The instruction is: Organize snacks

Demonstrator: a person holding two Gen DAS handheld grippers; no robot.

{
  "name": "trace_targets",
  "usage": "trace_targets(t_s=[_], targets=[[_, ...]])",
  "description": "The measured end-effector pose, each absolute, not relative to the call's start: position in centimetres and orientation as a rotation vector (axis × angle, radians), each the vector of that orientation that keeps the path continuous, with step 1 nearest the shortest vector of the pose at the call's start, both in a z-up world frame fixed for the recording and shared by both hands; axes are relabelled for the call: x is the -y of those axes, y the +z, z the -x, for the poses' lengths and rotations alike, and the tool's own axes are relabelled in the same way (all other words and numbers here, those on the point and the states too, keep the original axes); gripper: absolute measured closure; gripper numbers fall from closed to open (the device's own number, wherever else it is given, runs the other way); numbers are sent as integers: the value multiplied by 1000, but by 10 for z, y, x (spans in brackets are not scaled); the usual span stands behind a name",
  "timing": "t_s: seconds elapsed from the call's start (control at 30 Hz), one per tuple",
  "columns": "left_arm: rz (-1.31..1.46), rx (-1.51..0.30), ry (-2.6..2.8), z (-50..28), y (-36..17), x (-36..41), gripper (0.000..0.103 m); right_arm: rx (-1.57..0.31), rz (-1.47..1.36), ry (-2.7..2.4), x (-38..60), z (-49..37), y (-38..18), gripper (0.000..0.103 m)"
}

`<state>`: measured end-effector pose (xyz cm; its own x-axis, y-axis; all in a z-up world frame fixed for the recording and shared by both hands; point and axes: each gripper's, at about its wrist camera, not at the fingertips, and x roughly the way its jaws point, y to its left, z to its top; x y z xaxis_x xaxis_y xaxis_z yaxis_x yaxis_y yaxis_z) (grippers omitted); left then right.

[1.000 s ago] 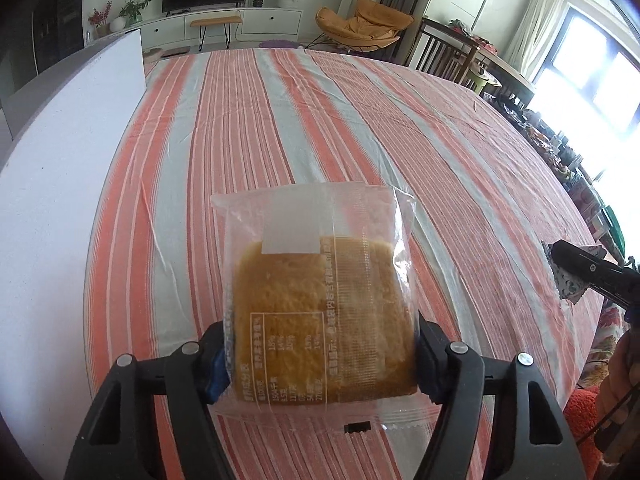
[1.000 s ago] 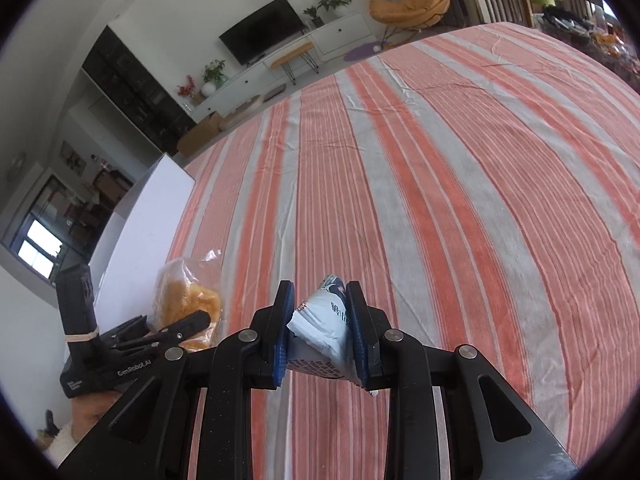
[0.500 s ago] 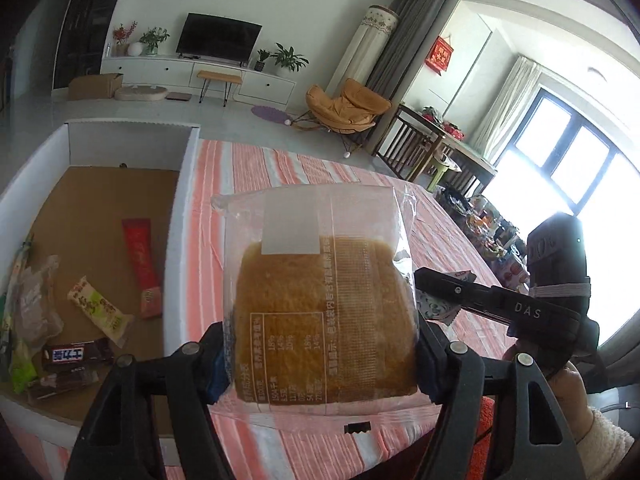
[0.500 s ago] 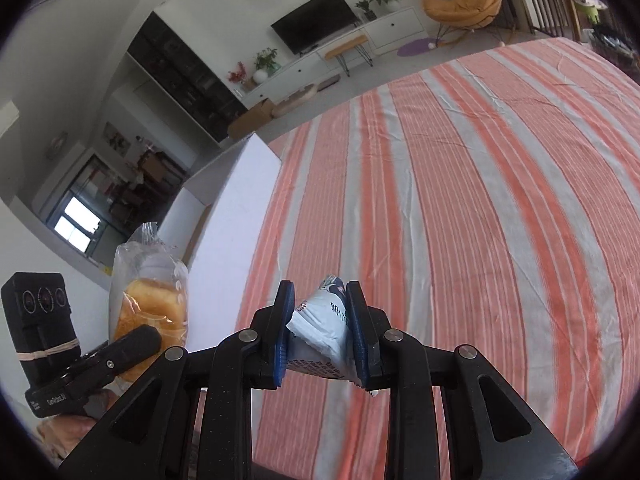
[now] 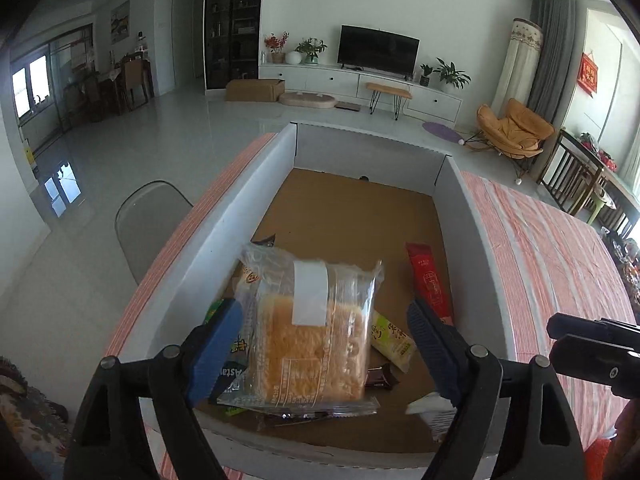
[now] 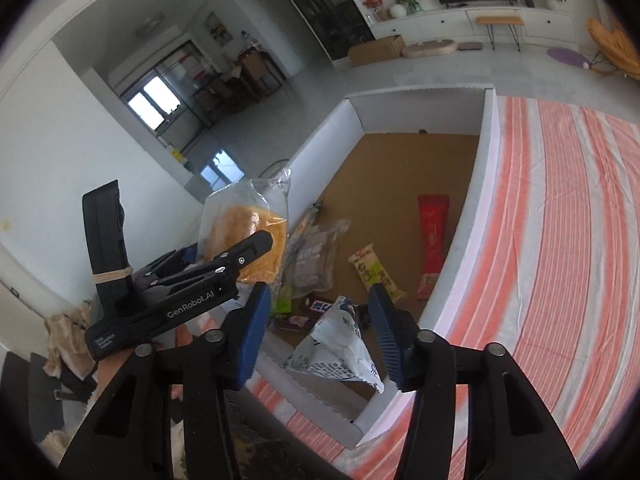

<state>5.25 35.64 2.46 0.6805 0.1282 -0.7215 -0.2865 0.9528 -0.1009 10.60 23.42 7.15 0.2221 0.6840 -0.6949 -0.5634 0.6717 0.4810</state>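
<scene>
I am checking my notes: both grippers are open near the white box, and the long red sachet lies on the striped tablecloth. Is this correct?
Not quite. The long red sachet lies inside the white box, on its brown floor, not on the striped tablecloth; the left wrist view shows it. The left gripper and right gripper are indeed open near the box.

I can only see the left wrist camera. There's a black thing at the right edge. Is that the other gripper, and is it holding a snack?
Observer: Yes, that's the right gripper. Its jaws are wide open, with a white packet loose between them.
Child: Is it over the box?
Observer: It looks so, above the near edge of the white box.
Child: What's hiding behind my bread packet?
Observer: A clear packet of brownish snacks, lying on the box floor.
</scene>
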Motion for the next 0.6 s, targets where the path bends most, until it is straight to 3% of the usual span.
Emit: trace_targets(t_s=[0.1, 0.27, 0.3, 0.6], targets=[[159, -772, 272, -46, 26, -347, 7, -1024, -132, 833, -228, -107, 72, 35], [71, -721, 339, -32, 43, -327, 5, -955, -23, 743, -215, -97, 86, 32], [74, -716, 365, -27, 47, -324, 0, -943, 0, 733, -214, -93, 87, 31], [217, -701, 339, -1, 56, -318, 0, -910, 114, 628, -213, -55, 84, 19]])
